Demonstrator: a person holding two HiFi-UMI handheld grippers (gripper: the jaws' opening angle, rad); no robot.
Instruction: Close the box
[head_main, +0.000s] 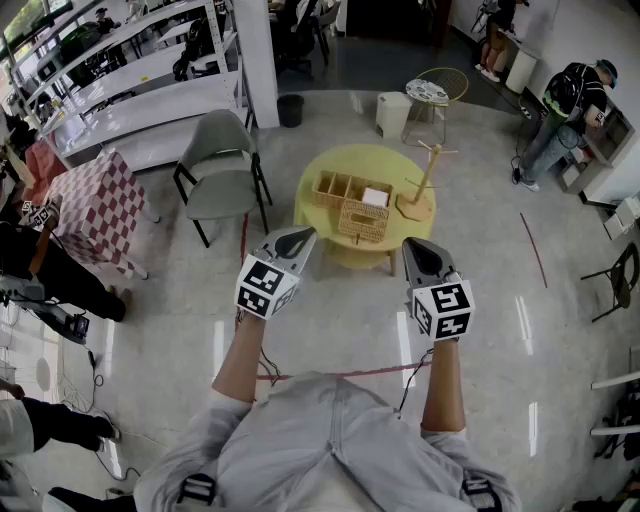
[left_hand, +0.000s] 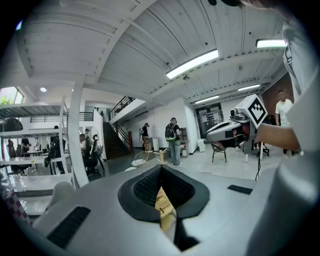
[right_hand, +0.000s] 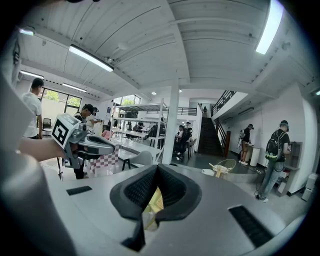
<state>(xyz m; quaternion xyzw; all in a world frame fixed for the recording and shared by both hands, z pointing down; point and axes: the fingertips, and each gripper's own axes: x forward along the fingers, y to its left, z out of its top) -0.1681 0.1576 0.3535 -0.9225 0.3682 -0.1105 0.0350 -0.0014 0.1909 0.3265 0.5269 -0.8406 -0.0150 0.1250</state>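
A light wooden box with a white piece inside stands on the round yellow table, beside a wooden compartment tray. Both grippers are held up in the air, nearer to me than the table and apart from the box. My left gripper is shut with nothing in it; in its own view a sliver of the wooden box shows through the slit below the tips. My right gripper is also shut and holds nothing, and its own view shows a yellow sliver between the pads.
A wooden peg stand stands on the table's right side. A grey chair is left of the table and a checkered table further left. Behind are a white column, a white bin and a stool. People stand around the room.
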